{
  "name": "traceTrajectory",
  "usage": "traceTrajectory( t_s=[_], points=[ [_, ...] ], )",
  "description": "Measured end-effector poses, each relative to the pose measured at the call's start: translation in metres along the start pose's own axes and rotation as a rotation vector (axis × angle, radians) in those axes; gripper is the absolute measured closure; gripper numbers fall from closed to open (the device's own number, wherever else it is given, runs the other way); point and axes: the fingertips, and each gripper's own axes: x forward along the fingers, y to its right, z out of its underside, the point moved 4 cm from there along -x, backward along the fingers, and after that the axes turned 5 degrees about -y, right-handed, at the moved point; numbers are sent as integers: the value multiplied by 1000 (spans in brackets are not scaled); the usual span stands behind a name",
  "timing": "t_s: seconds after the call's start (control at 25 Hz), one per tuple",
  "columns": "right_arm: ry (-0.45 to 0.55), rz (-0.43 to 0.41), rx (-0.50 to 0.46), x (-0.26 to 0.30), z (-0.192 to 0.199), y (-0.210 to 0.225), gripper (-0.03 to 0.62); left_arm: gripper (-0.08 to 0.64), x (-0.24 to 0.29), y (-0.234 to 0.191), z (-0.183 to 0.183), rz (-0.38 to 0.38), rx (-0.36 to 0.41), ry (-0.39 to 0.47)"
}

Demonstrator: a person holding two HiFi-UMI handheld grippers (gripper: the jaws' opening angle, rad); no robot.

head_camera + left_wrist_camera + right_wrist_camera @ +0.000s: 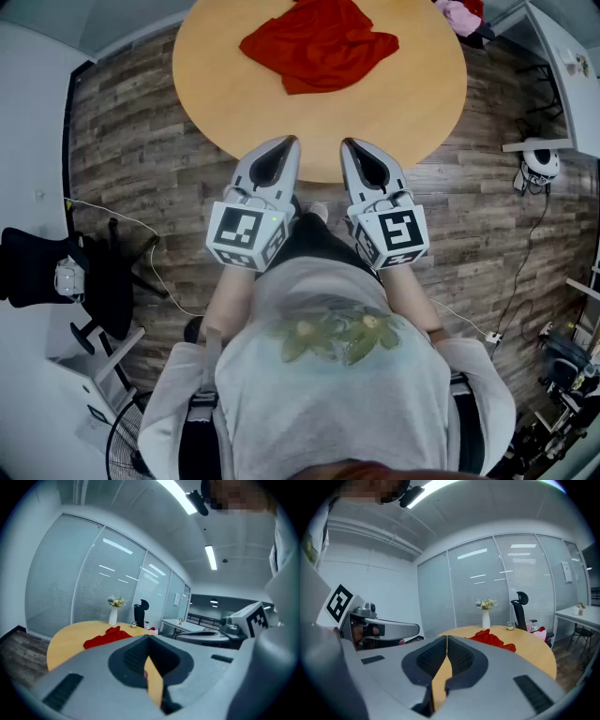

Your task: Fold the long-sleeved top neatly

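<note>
Not started: left tool (285,142) and right tool (352,143) closed, empty; next, probably reach the crumpled red top (319,42), spread it.

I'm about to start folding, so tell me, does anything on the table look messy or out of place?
The red top lies crumpled in a heap toward the far side of the round table, not spread flat. Nothing looks spilled or damaged.

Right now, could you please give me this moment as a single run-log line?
left gripper: shut, empty | right gripper: shut, empty | red top: crumpled on round table, untouched | folding: not started
</note>
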Motion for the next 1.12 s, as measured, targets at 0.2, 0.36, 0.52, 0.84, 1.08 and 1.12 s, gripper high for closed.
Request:
traceTrajectory(
  t_s=[0.2,0.36,0.52,0.84,1.08,1.12],
  points=[
    [23,4,2,-16,-6,-8,572,556,-10,17,-3,-2,18,13],
    [46,6,-4,-28,-13,-12,574,557,-18,25,-9,-14,31,35],
    [65,-10,-6,-34,-15,-15,573,556,-21,29,-10,-18,27,45],
    [77,-28,3,-37,-15,-13,572,555,-20,36,-10,-14,28,32],
    [49,-40,3,-28,-12,-11,571,556,-13,31,-10,-10,25,18],
    [44,-43,3,-27,-12,-10,571,555,-11,30,-10,-10,21,18]
  ],
)
